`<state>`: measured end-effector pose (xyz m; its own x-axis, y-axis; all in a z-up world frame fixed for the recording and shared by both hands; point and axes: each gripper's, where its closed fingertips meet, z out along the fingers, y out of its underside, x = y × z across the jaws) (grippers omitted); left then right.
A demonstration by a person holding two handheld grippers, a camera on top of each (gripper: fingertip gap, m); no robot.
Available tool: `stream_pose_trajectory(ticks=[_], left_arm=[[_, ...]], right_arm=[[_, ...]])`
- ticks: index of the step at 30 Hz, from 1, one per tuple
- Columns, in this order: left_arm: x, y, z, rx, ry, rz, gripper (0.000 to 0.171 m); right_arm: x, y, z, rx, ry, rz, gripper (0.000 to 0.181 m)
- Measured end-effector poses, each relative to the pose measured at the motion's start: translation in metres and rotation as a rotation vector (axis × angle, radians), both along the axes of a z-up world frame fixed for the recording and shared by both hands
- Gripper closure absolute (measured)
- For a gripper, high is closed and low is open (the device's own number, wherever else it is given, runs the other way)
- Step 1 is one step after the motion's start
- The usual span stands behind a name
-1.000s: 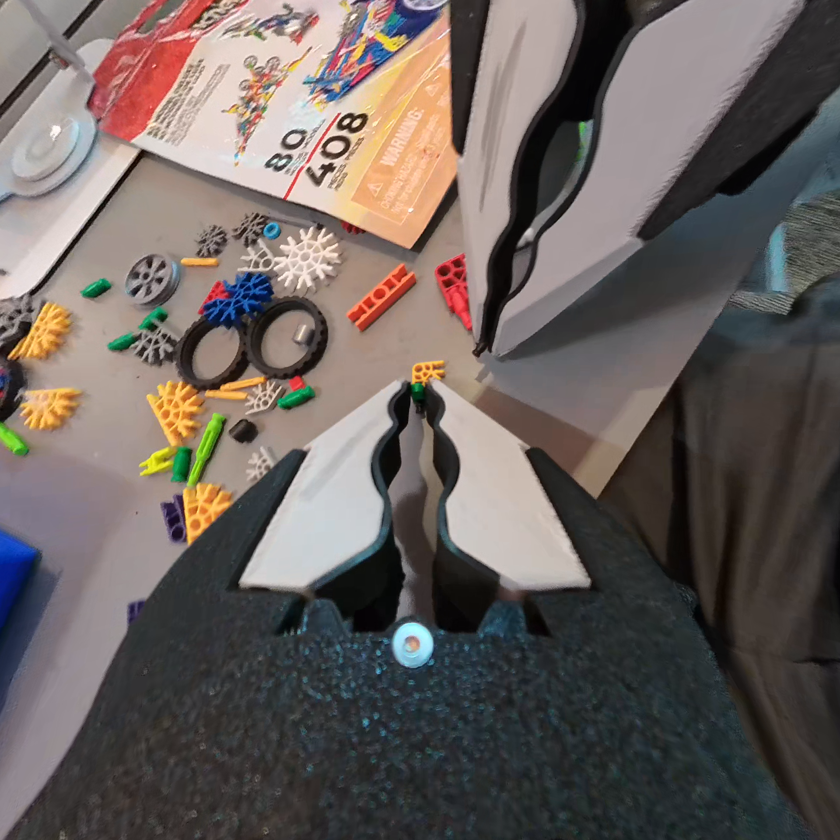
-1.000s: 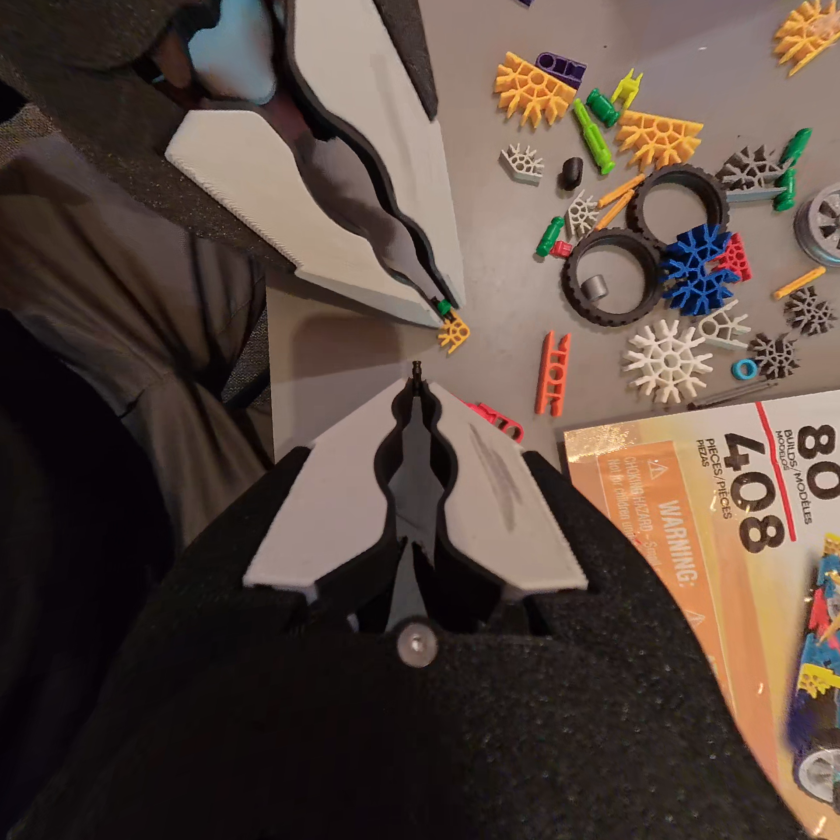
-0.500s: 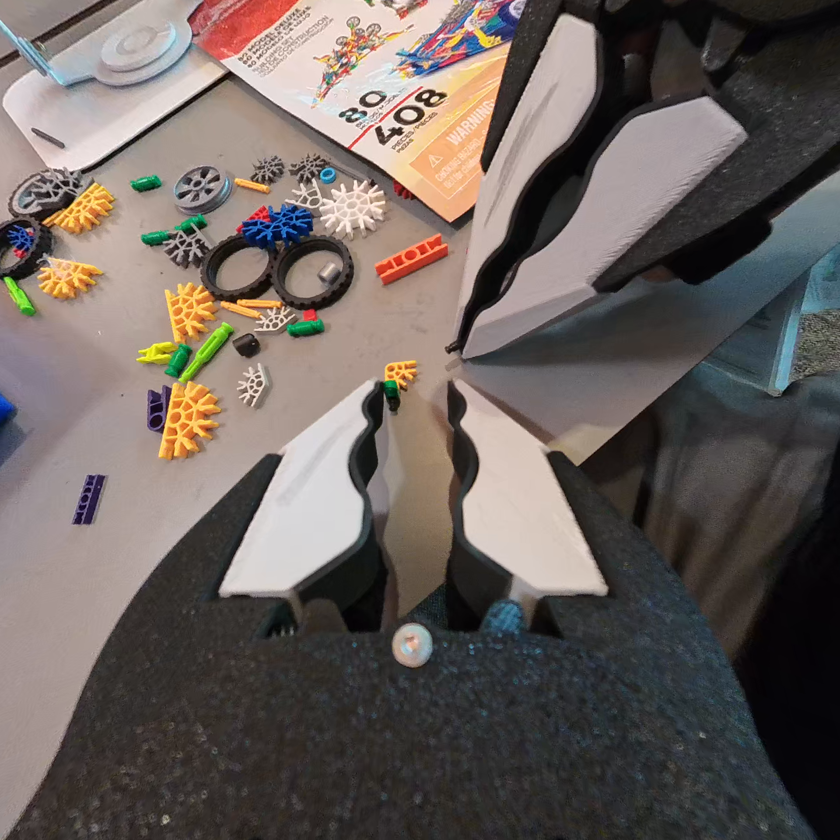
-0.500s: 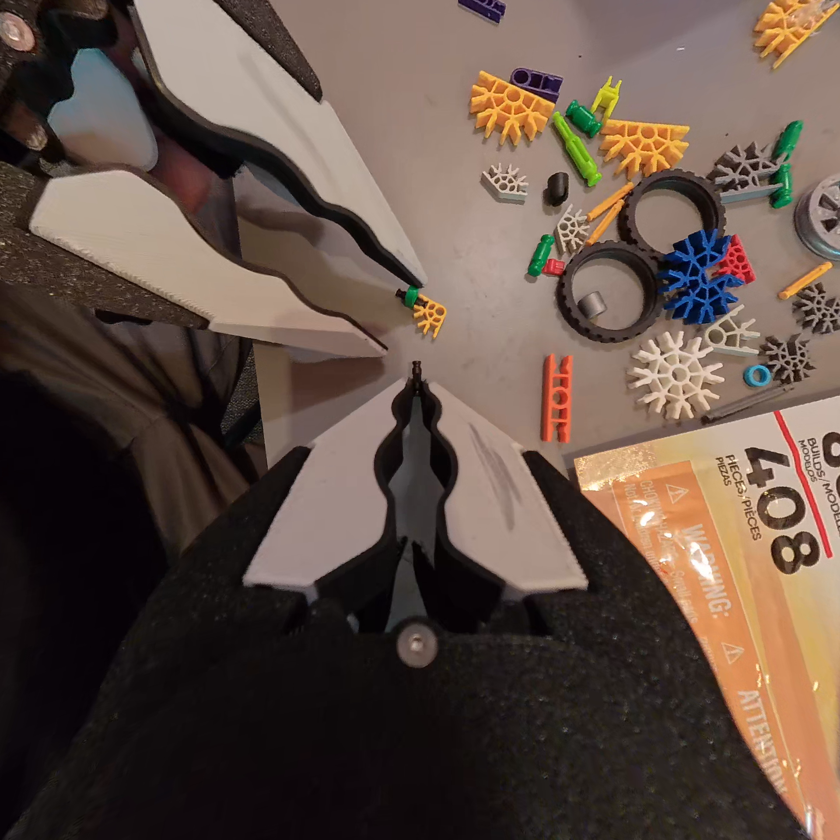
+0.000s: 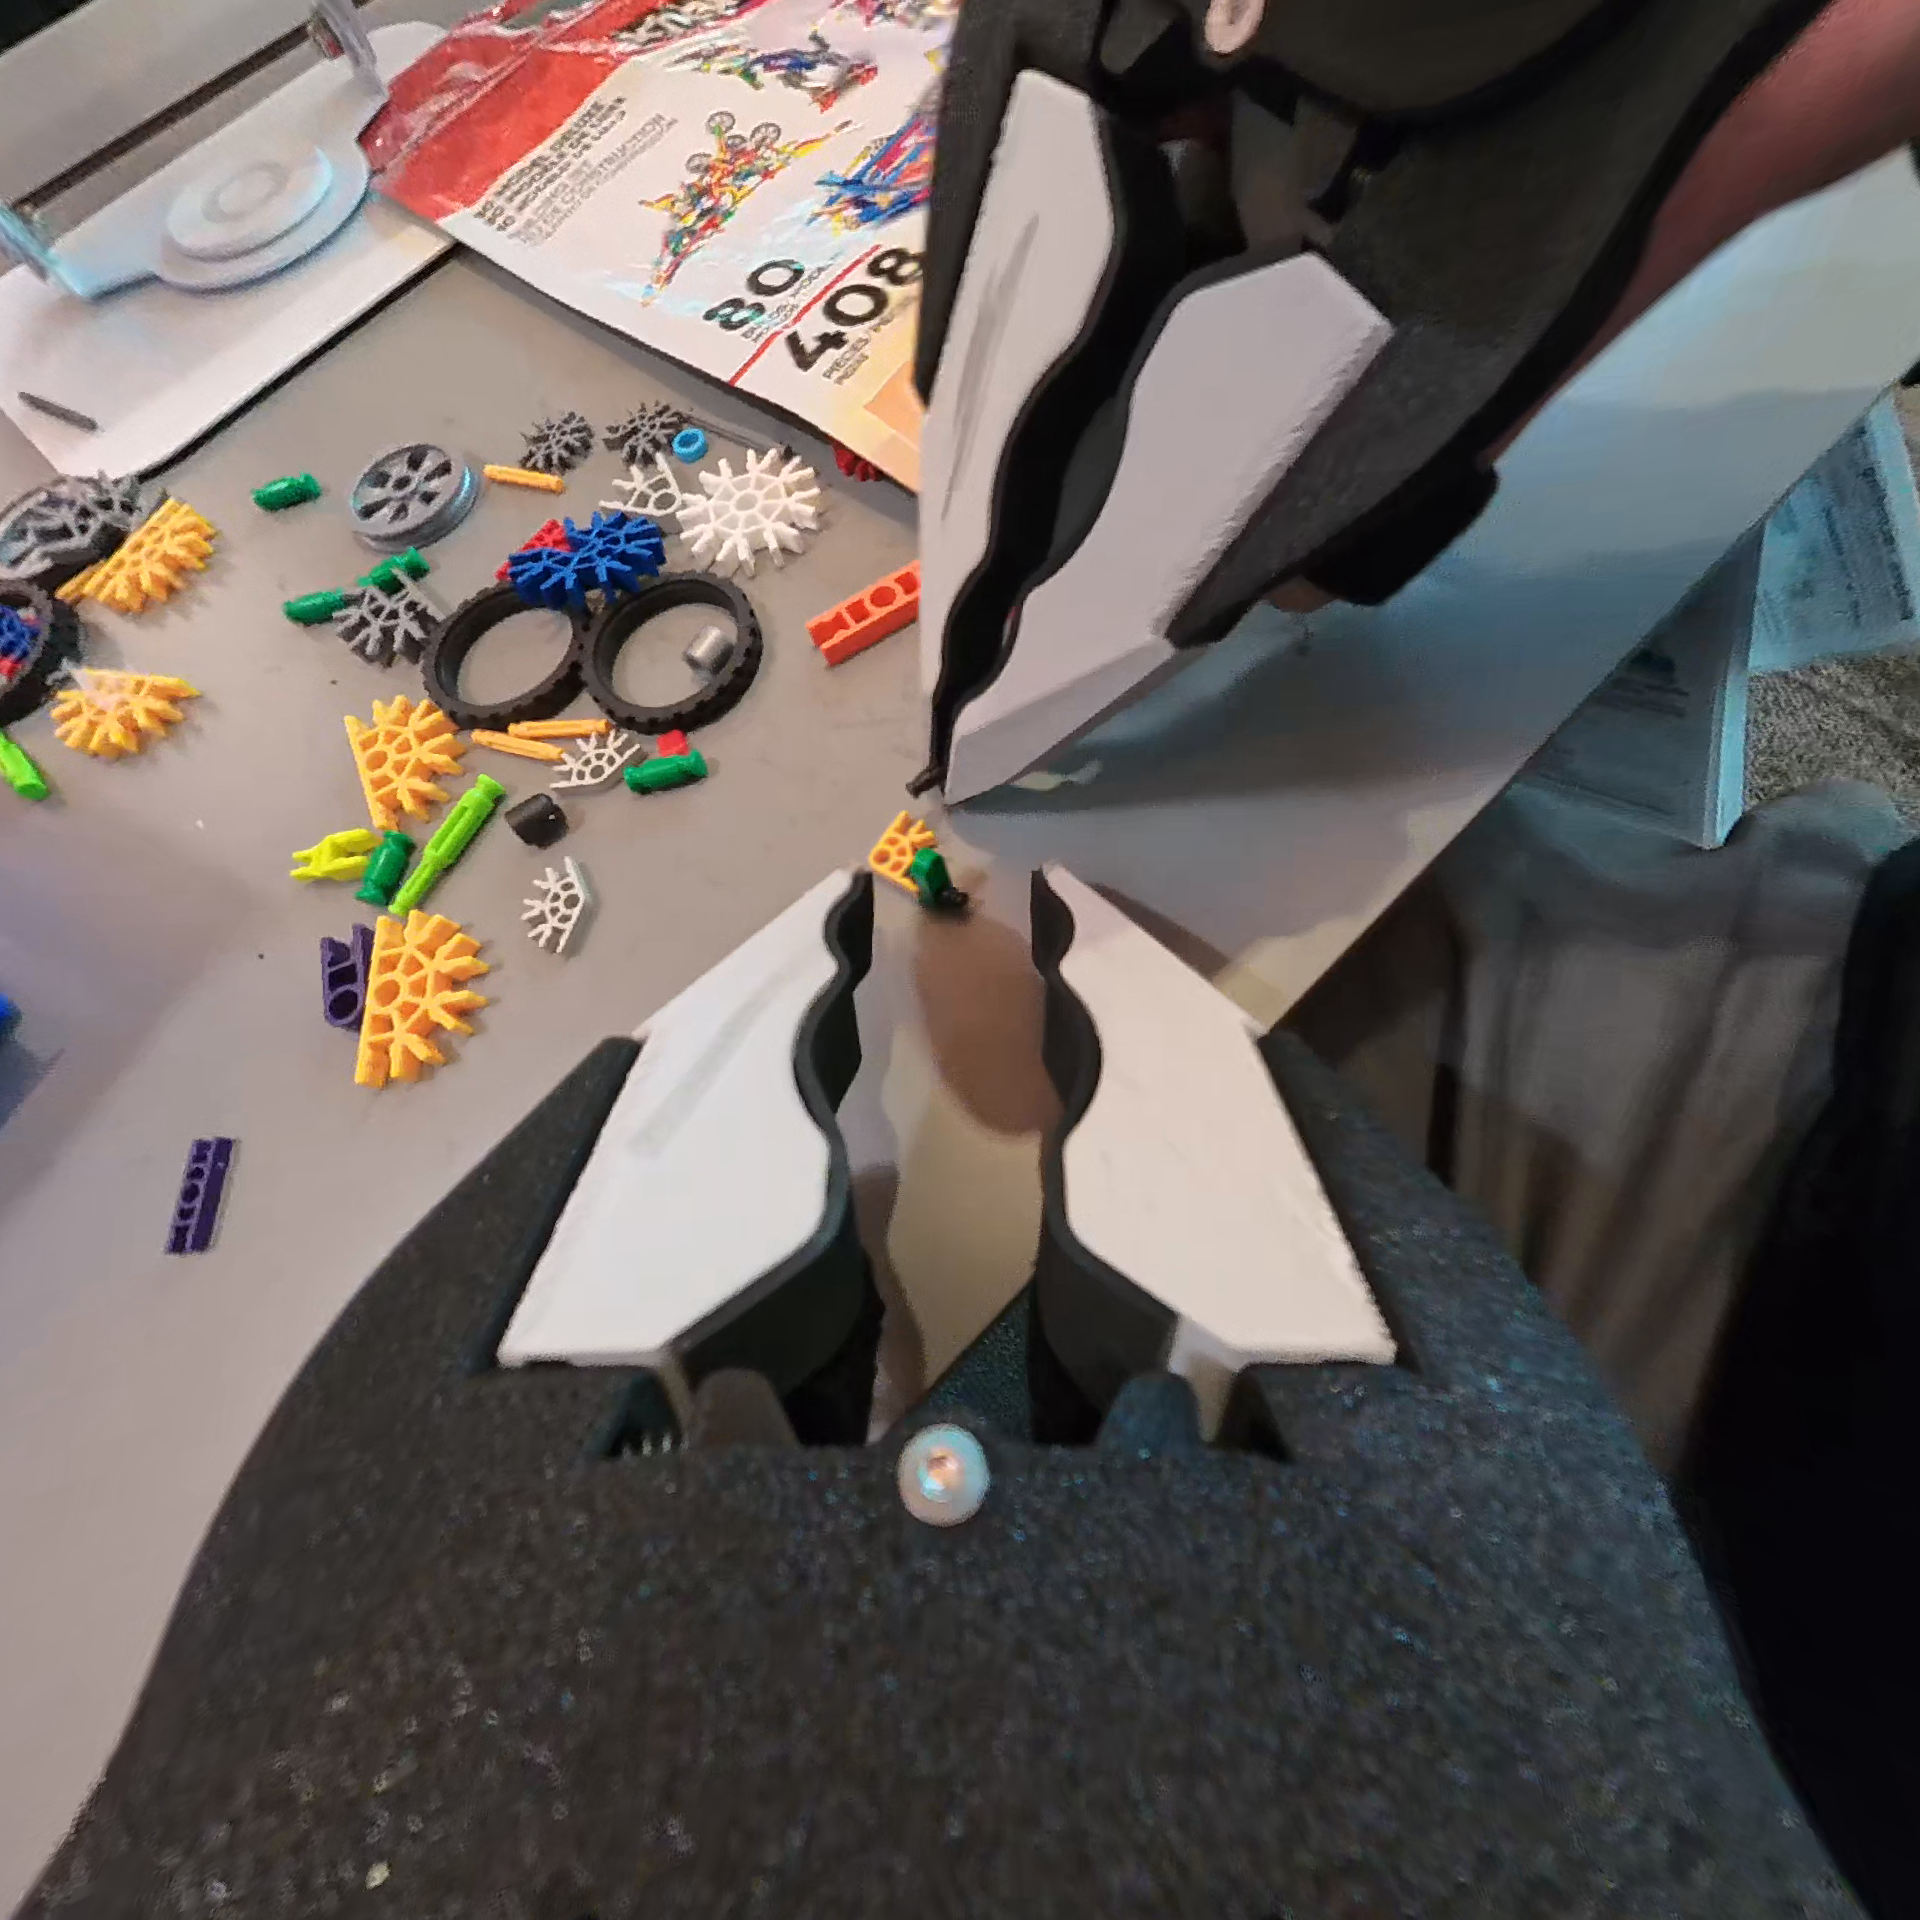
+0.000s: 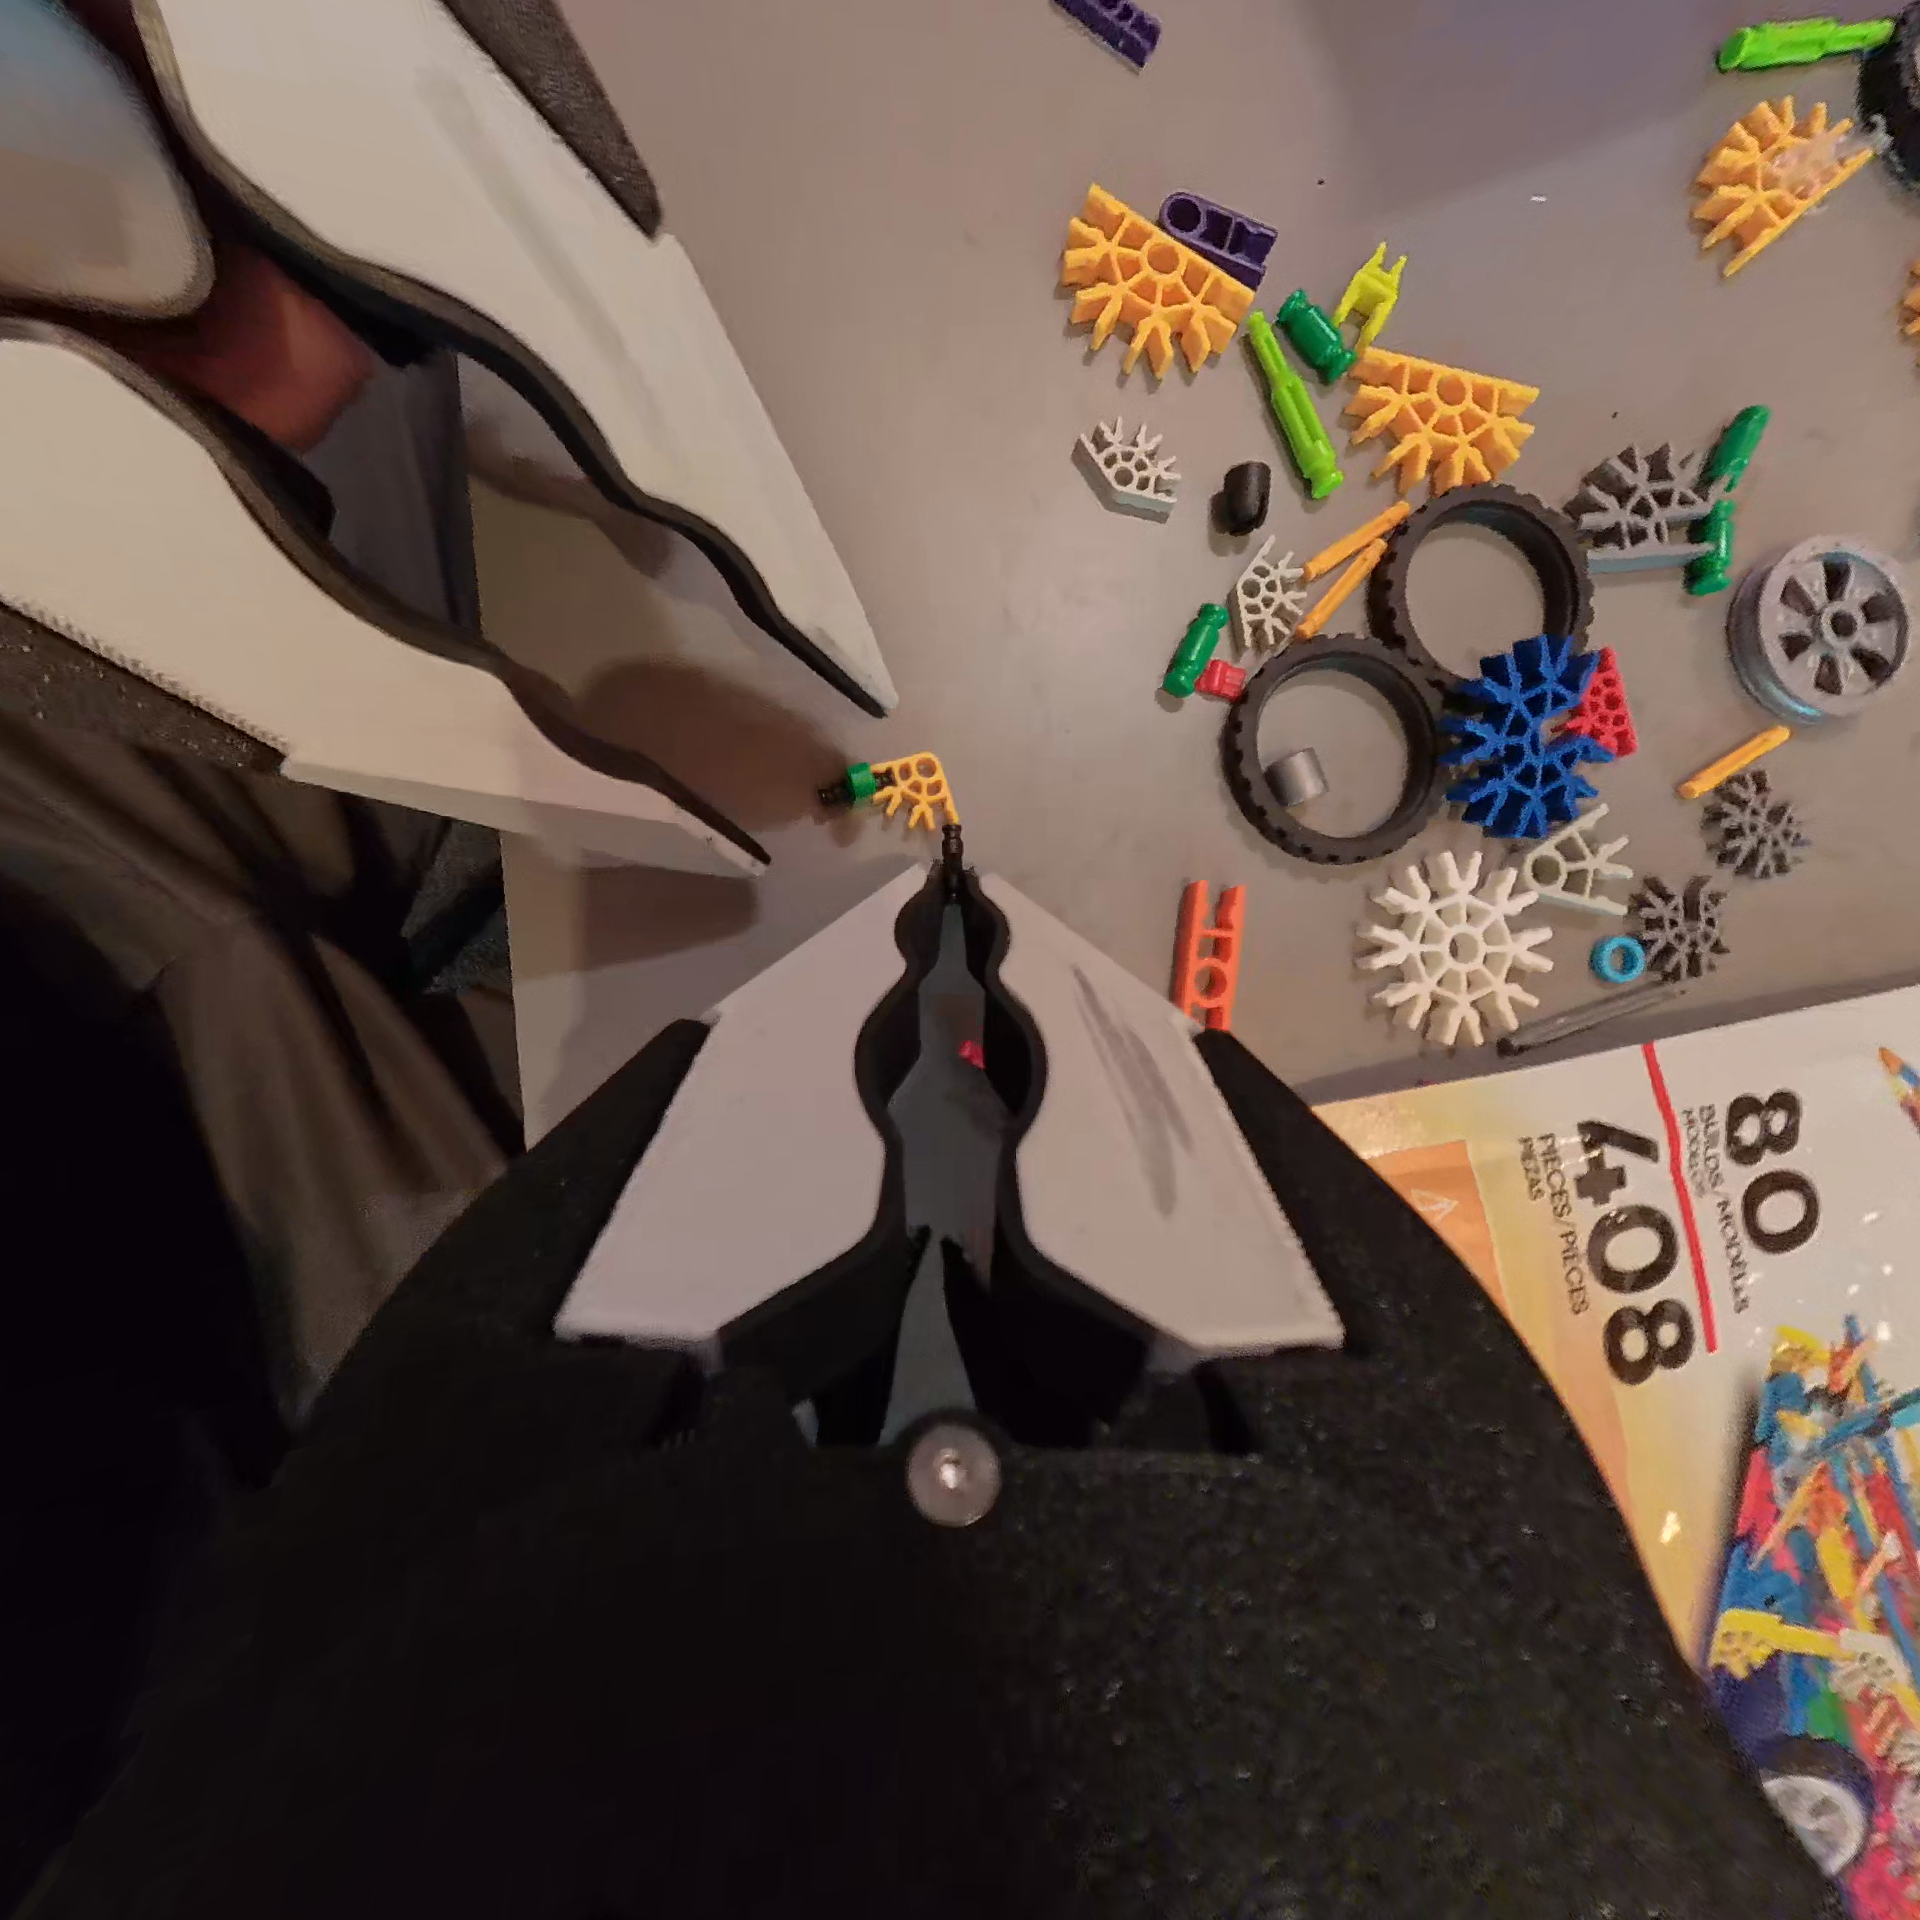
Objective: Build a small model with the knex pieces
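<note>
My left gripper is open and holds nothing. A small yellow connector with a green rod stuck in it lies free just ahead of its fingertips, touching neither. In the right wrist view the same piece sits between the left gripper's spread tips. My right gripper is shut on a short thin black rod. The rod's end points at the yellow connector and nearly touches it. In the left wrist view the right gripper comes in from the upper right, with the black rod at its tip.
Loose toy pieces lie on the grey table: two black tyres, a white snowflake connector, an orange piece, and yellow, blue and grey connectors. A printed box sheet lies beside them. The table edge and a person's dark clothing are close by. My two grippers' fingertips are within a few centimetres of each other. From the right gripper's tips to the orange piece is close to 4 cm. It is also in sight in the right wrist view.
My left gripper has opened and let go of the yellow connector with the green rod. My right gripper, still shut on the black rod, has moved closer to that piece.
</note>
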<state>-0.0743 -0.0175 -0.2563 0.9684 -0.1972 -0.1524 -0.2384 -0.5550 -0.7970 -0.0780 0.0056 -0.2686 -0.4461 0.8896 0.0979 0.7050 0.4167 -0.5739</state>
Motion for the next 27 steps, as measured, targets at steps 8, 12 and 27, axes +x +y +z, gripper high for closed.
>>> stream_pose_trajectory(ticks=[8, 12, 27], left_arm=[[0.0013, 0.0044, -0.0062, -0.03, 0.012, -0.078, 0.136], [0.0026, 0.0049, -0.0066, -0.033, -0.003, -0.09, 0.137], [0.0046, 0.0064, -0.0072, -0.039, -0.028, -0.103, 0.137]], right_arm=[[-0.0019, -0.0001, -0.0008, 0.066, -0.103, 0.128, 0.18], [-0.0026, -0.0006, -0.001, 0.078, -0.14, 0.163, 0.179], [-0.0021, -0.0008, -0.002, 0.17, -0.292, 0.264, 0.179]])
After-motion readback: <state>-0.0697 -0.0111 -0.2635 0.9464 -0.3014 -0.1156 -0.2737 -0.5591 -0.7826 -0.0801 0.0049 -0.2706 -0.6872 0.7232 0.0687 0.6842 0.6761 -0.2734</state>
